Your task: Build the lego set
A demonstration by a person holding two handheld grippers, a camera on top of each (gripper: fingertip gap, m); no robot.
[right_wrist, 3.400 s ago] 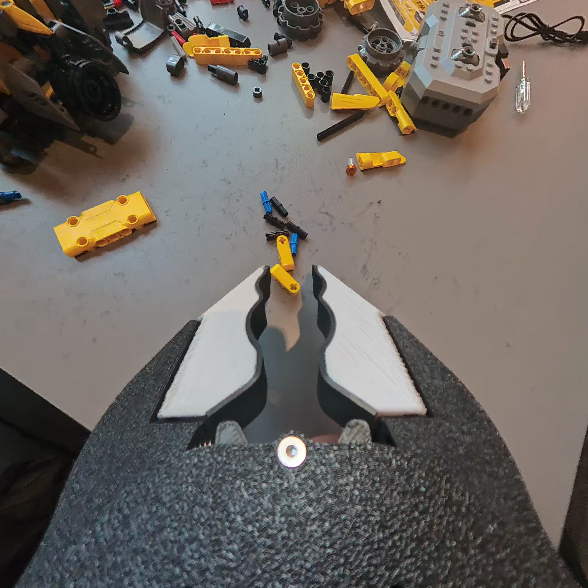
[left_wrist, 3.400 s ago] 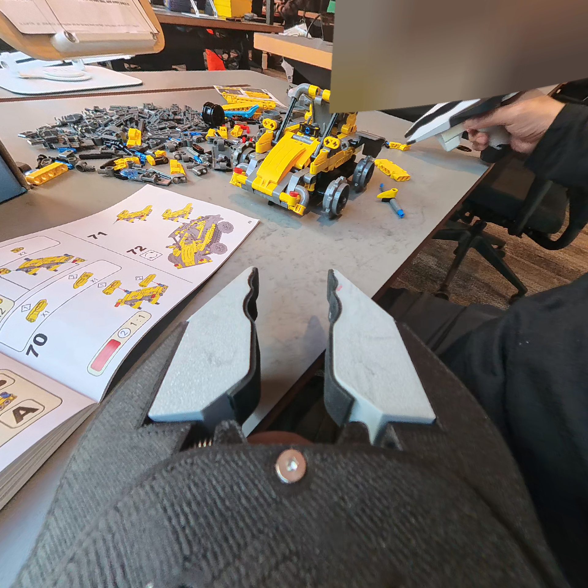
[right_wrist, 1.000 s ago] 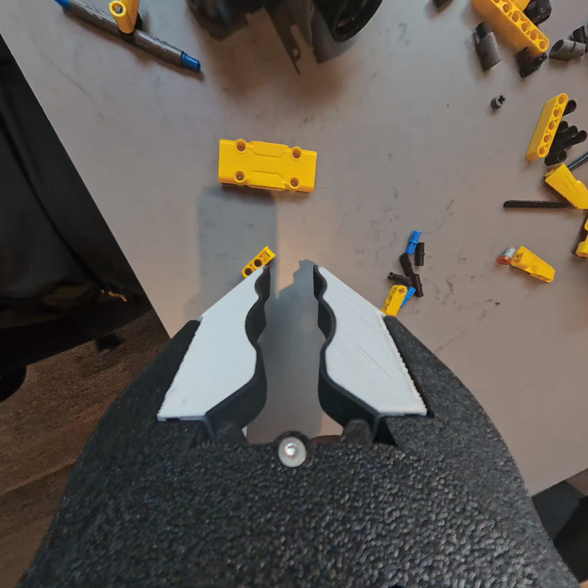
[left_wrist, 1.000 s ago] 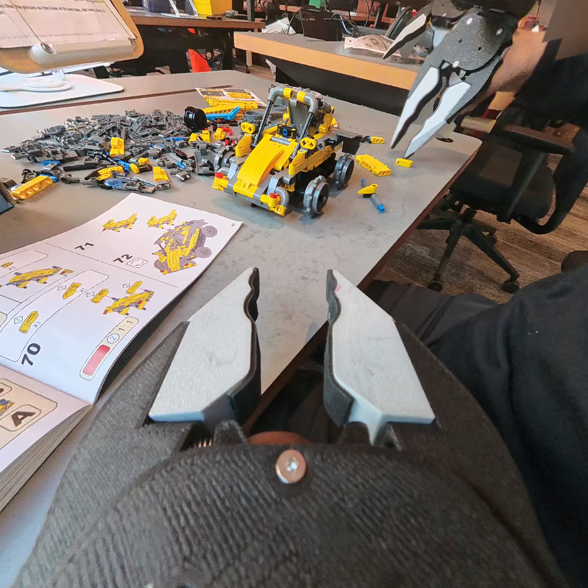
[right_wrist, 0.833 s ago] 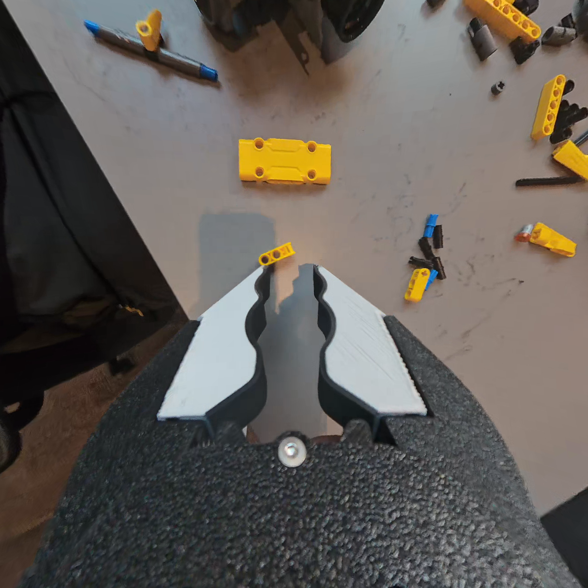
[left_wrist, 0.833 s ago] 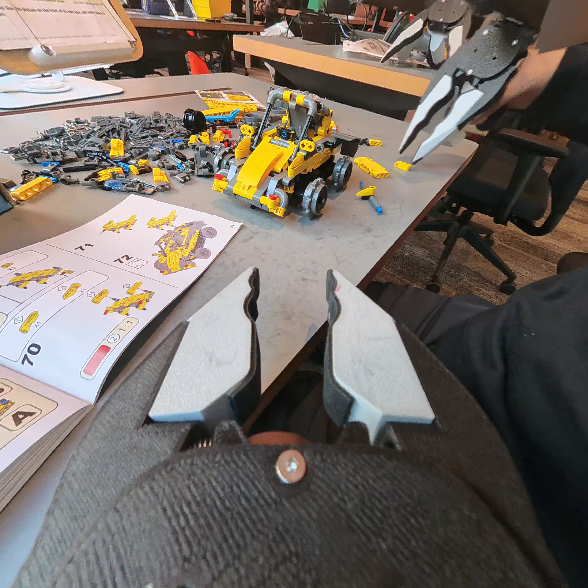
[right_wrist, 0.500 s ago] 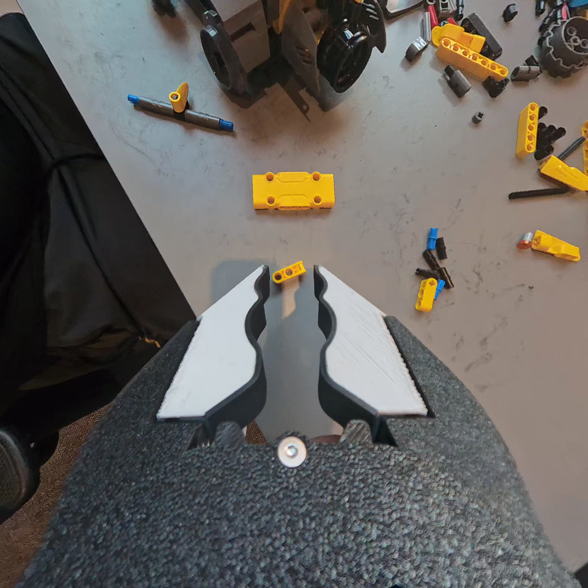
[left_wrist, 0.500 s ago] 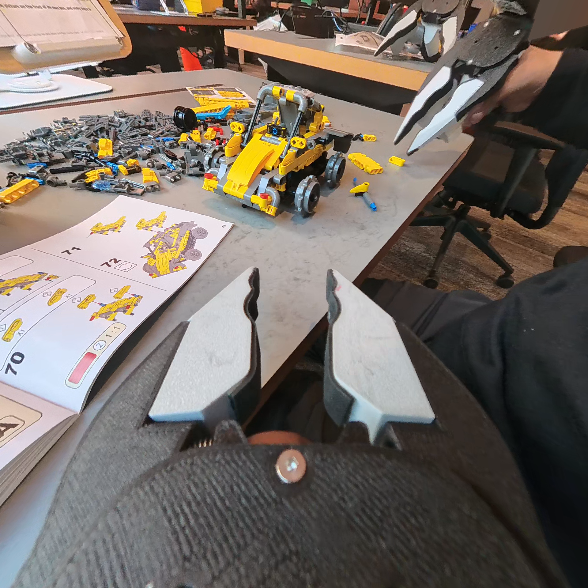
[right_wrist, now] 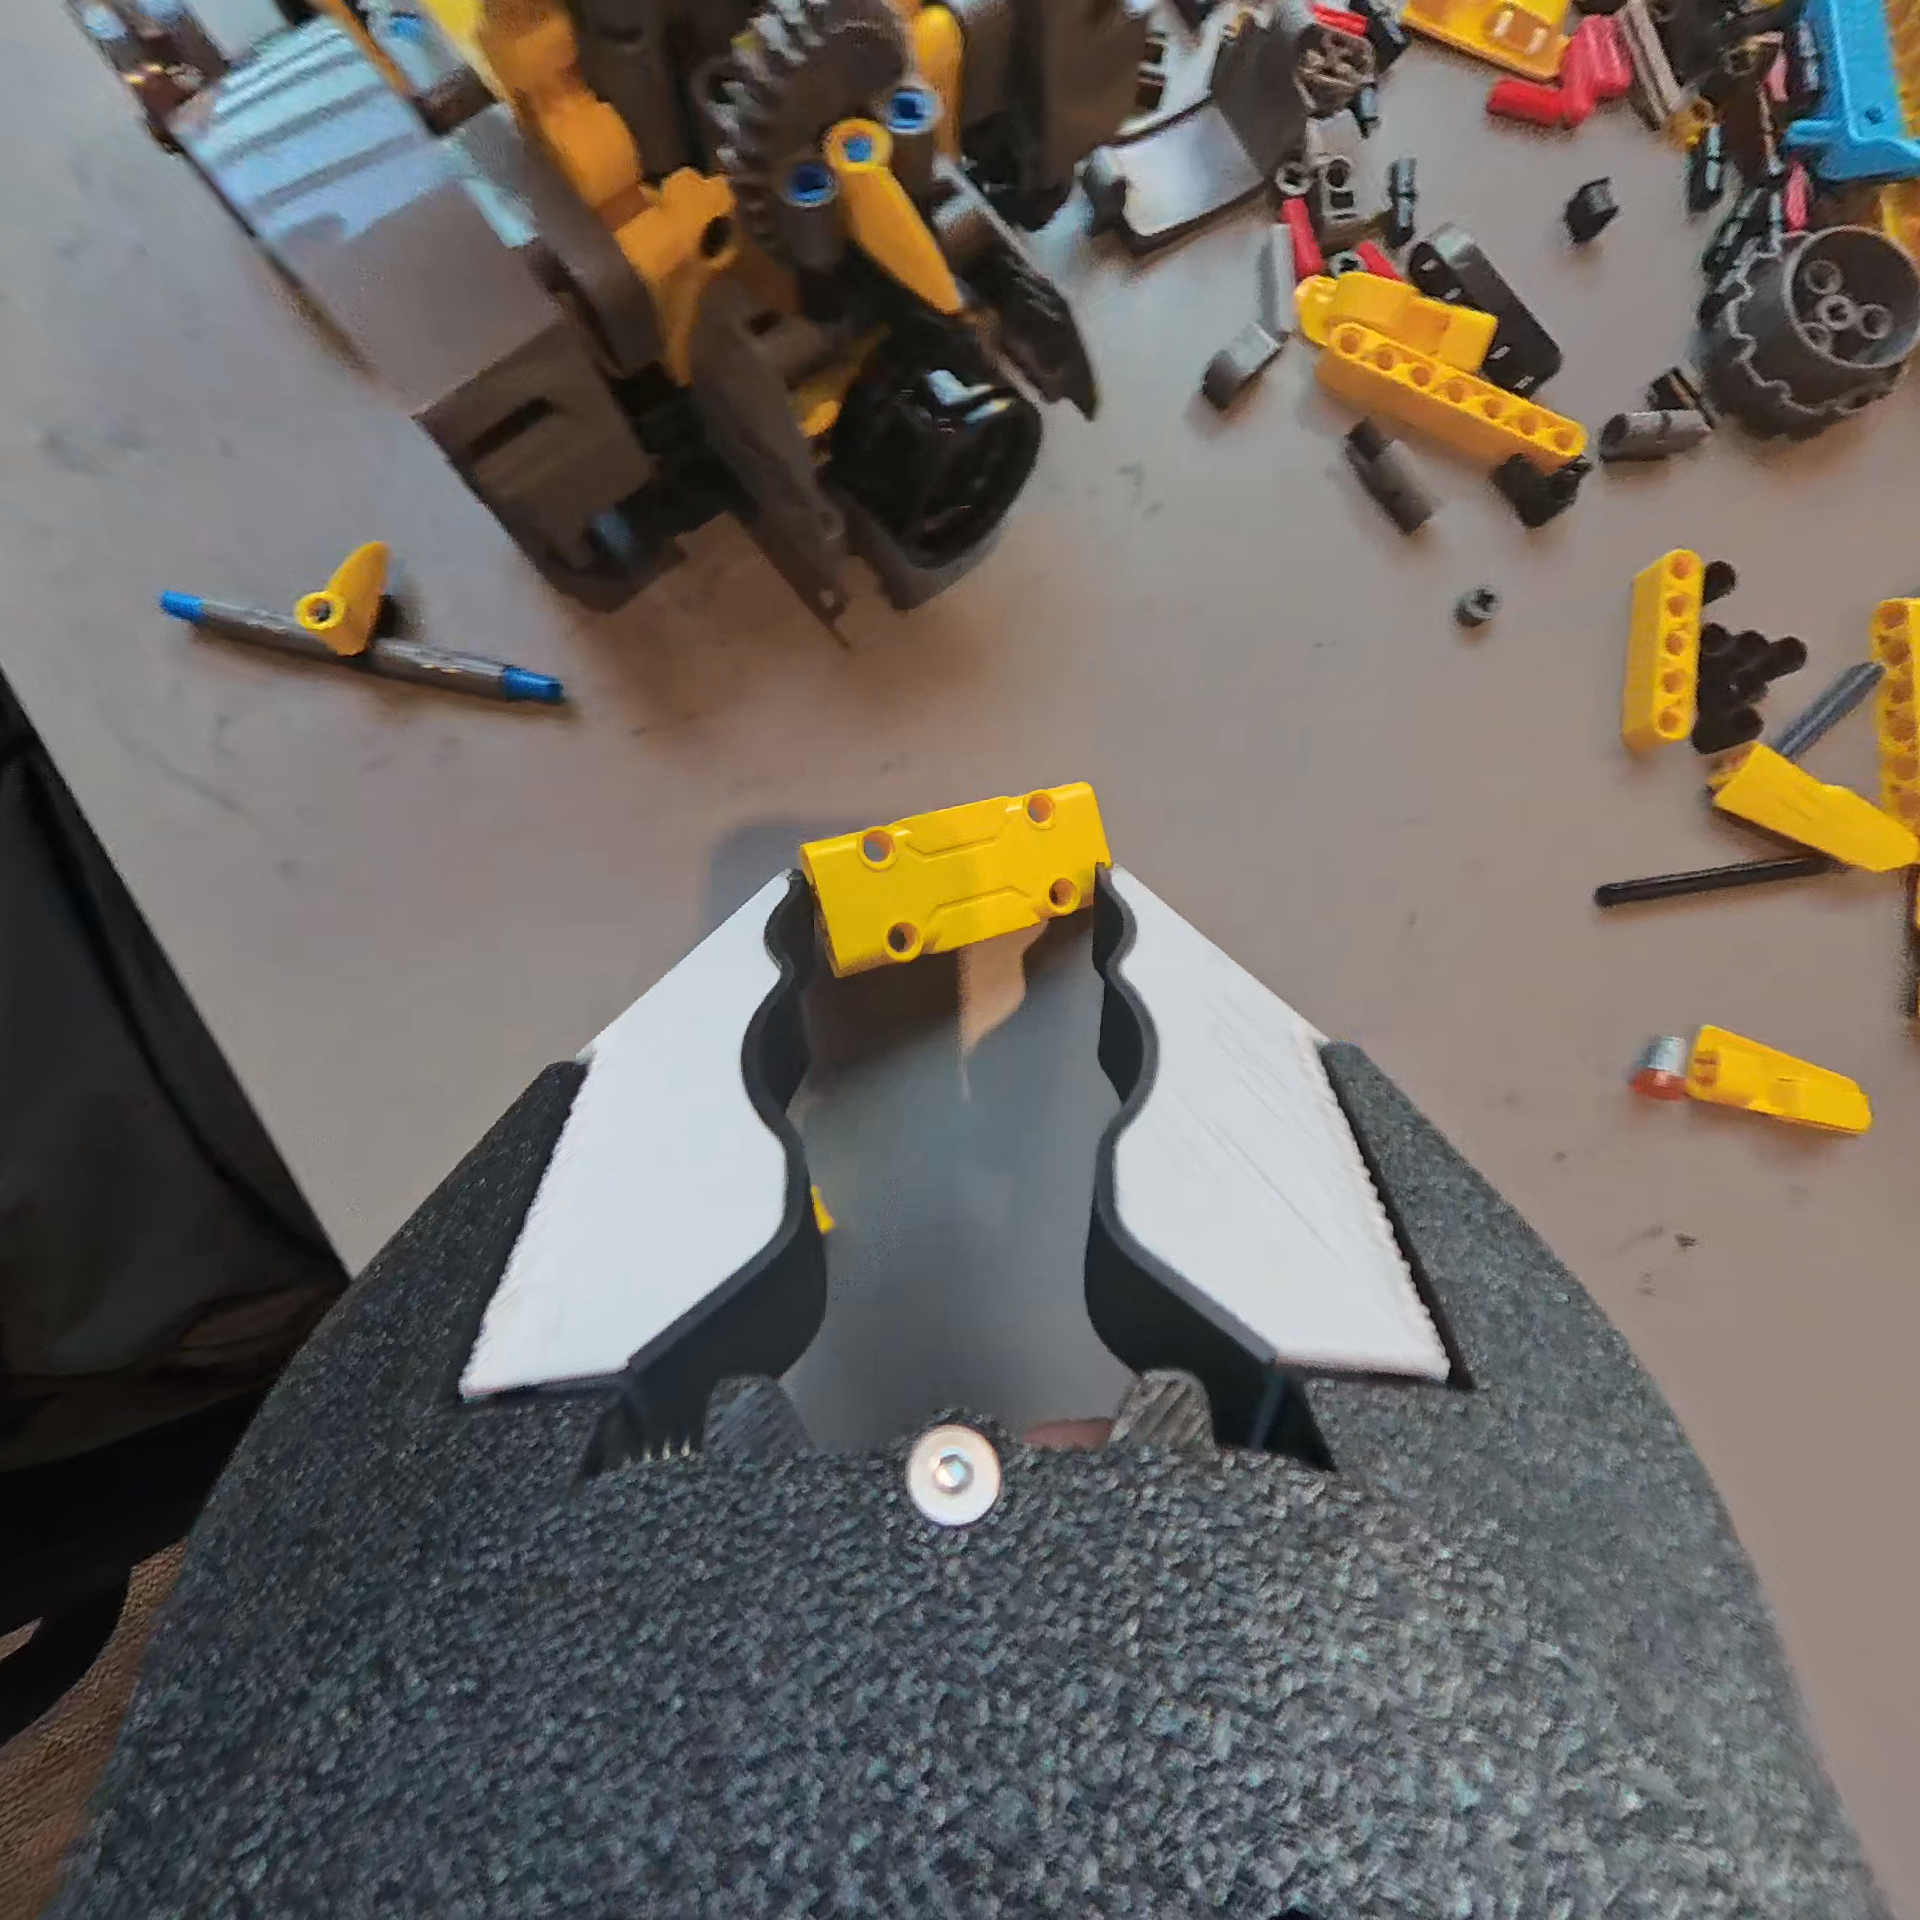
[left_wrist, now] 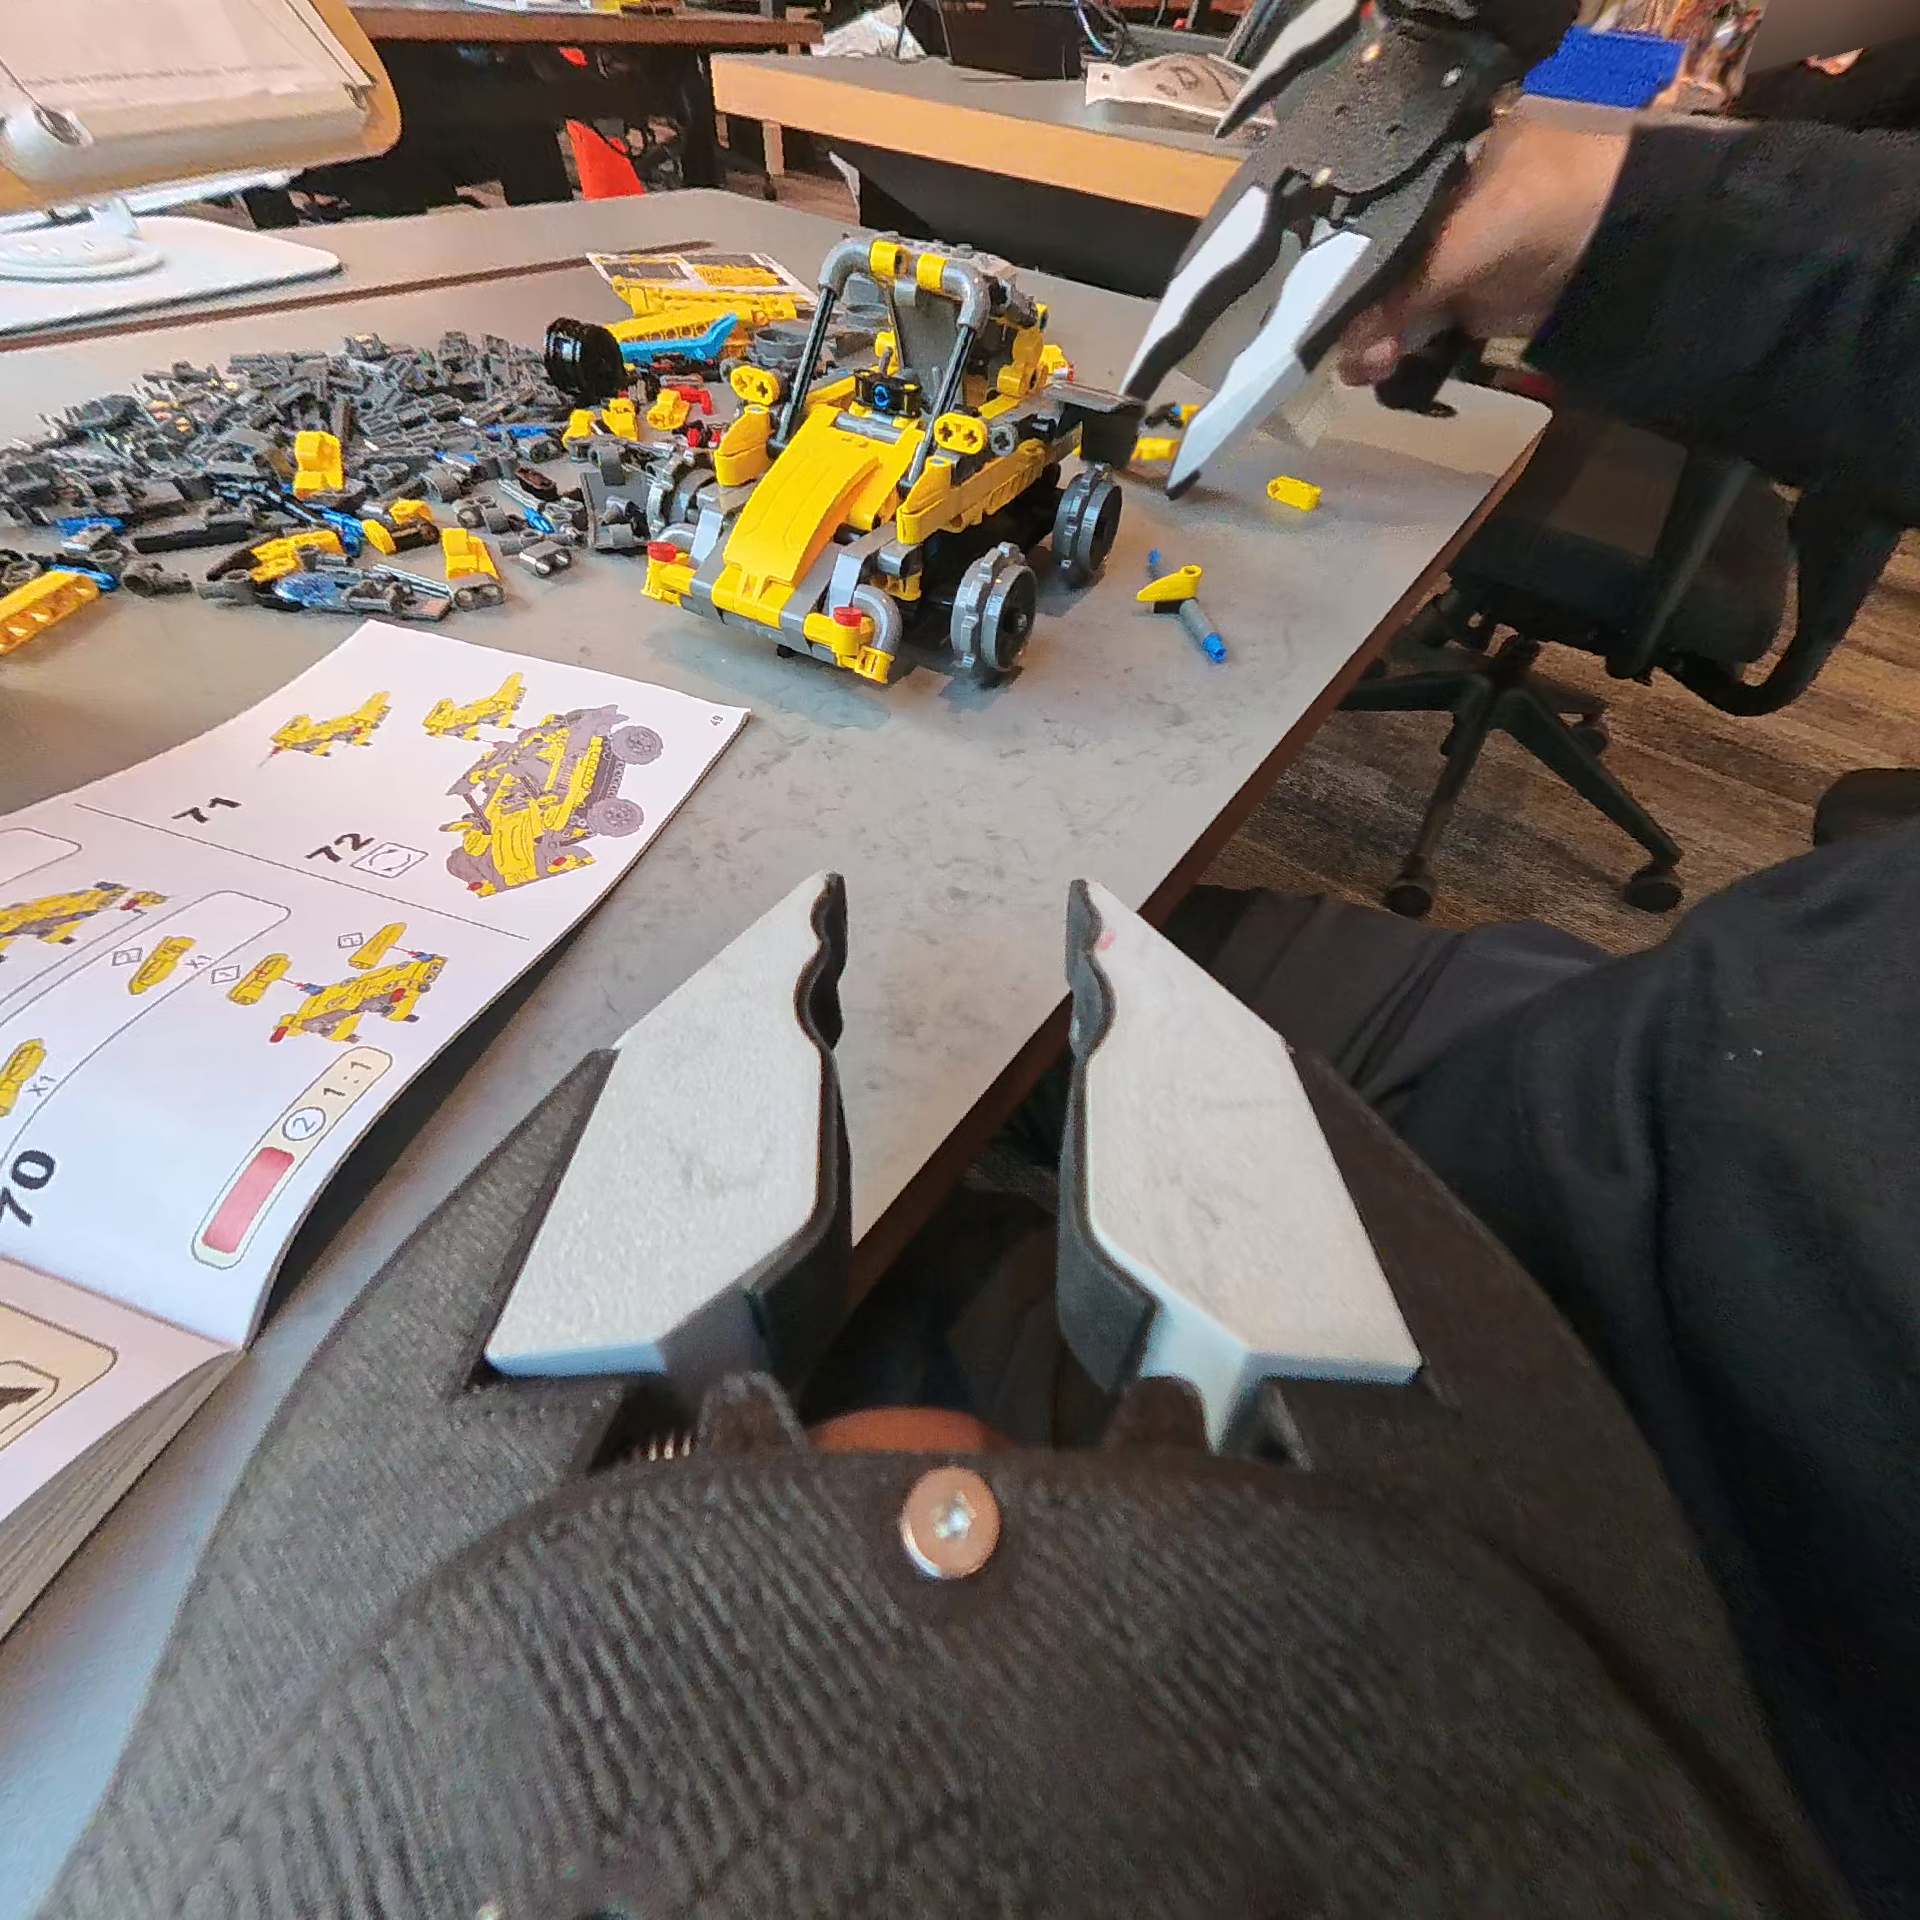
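My right gripper (right_wrist: 948, 883) is open wide, its tips straddling the two short ends of a flat yellow panel (right_wrist: 951, 878) with several holes that lies on the grey table (right_wrist: 1299, 1039). I cannot tell if the tips press on it. A small yellow link (right_wrist: 821, 1210) peeks out under the left finger. In the left wrist view the right gripper (left_wrist: 1151, 438) points down at the table just right of the yellow and grey vehicle model (left_wrist: 831, 499). My left gripper (left_wrist: 951, 904) is open and empty, hovering over the table's near edge.
An open instruction booklet (left_wrist: 312, 883) lies at the left. A pile of loose grey and yellow parts (left_wrist: 260, 457) sits behind it. A grey axle with a yellow piece (right_wrist: 353, 639) and scattered beams (right_wrist: 1455, 384) lie around the model. An office chair (left_wrist: 1558, 644) stands beyond the table's edge. Spacing between my two grippers at the tips: around 30 centimetres.
My right gripper has moved forward past the small yellow link to the yellow panel and opened wider around it. The left gripper has barely shifted.
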